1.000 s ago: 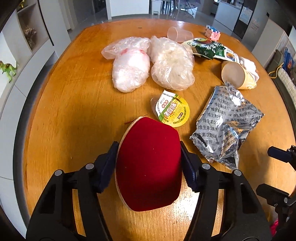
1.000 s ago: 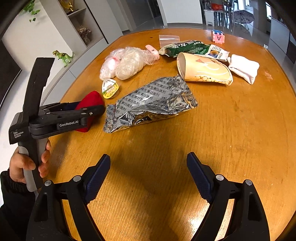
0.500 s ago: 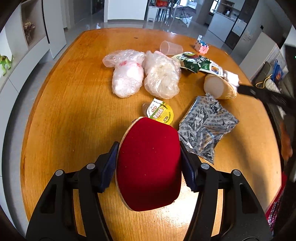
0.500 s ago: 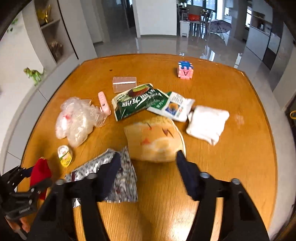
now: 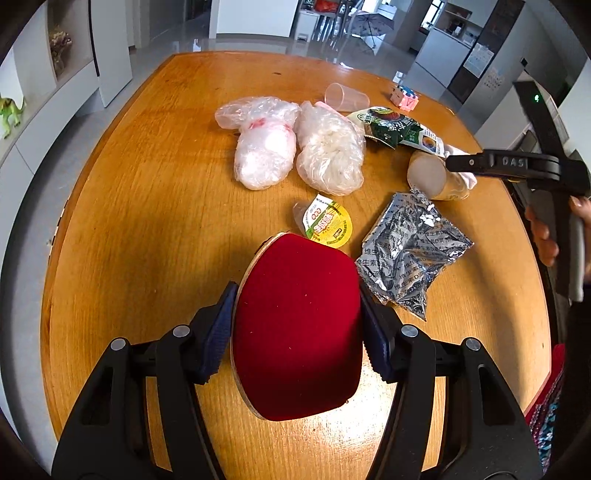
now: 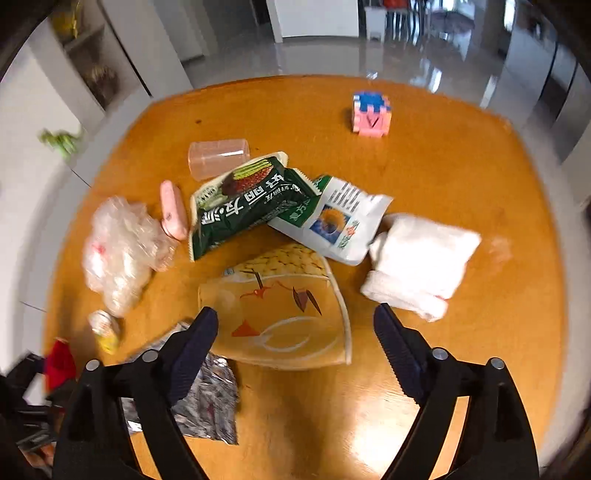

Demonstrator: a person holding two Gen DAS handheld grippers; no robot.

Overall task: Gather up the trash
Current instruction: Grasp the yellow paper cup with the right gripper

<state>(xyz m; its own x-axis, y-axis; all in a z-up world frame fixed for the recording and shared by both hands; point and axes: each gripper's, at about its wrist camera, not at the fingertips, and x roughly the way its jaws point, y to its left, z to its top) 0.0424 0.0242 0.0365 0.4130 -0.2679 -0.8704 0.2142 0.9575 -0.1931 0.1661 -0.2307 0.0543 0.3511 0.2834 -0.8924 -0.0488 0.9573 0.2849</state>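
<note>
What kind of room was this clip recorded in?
Likely a home dining or living area: a wooden dining table strewn with snack wrappers, wall shelving holding a toy dinosaur, and chairs on a glossy tiled floor beyond.

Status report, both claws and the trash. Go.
Left claw shut on red paddle. Right claw open, over paper cup. Foil bag beside it.
</note>
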